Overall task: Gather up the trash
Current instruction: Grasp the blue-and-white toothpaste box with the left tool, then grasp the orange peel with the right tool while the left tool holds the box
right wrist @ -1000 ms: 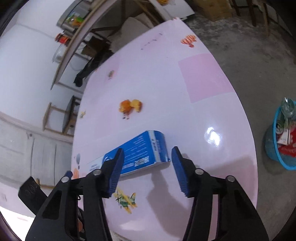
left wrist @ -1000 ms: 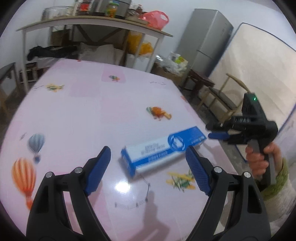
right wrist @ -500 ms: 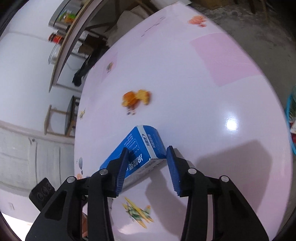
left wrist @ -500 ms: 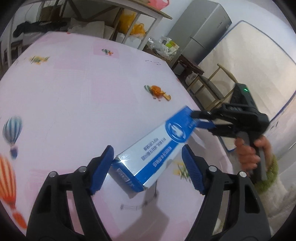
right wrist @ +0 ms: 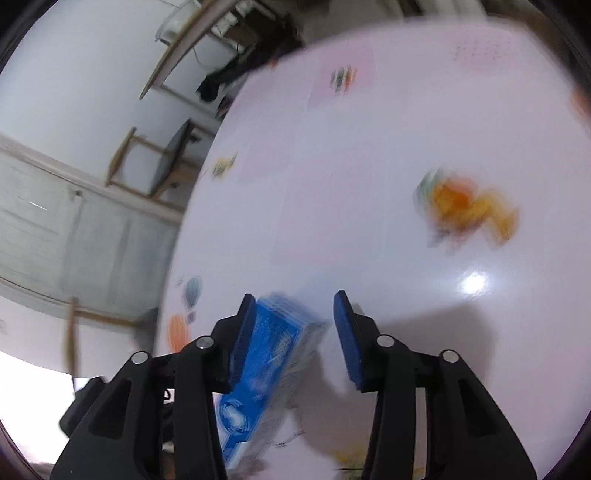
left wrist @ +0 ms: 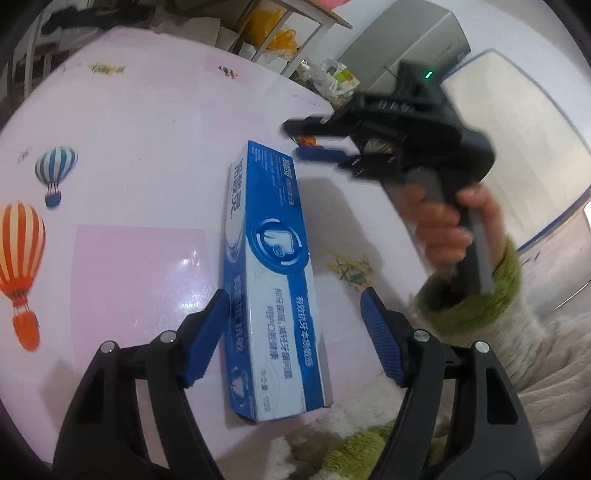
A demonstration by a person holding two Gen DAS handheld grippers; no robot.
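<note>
One blue-and-white toothpaste box [left wrist: 271,291] lies on the pink bench [left wrist: 140,155], its long side running away from the left wrist camera, its near end at the bench's near edge. It is the only loose box in sight.

The left gripper [left wrist: 291,338] straddles that near end. Its left pad sits against or just beside the box's side, and its right pad stands clear with a gap, so the jaws are released; they are closing in around the box.

Farther along, the right gripper [left wrist: 314,142] hangs at the box's far end, gripped by one hand [left wrist: 450,221] in a green-cuffed sleeve [left wrist: 491,291]. From the right wrist view, which is blurred, the box [right wrist: 269,365] lies between that gripper's [right wrist: 291,334] two fingers, hard by the left pad and apart from the right one. Its jaws are opening, not clamped.

Beyond it one small orange wrapper [right wrist: 469,206] lies alone on the bench, well apart from the box.

Printed on the bench cover are two hot-air balloons [left wrist: 22,258] at the left. Past the bench stand one grey refrigerator [left wrist: 413,44] and one wooden shelf table [left wrist: 295,11].
</note>
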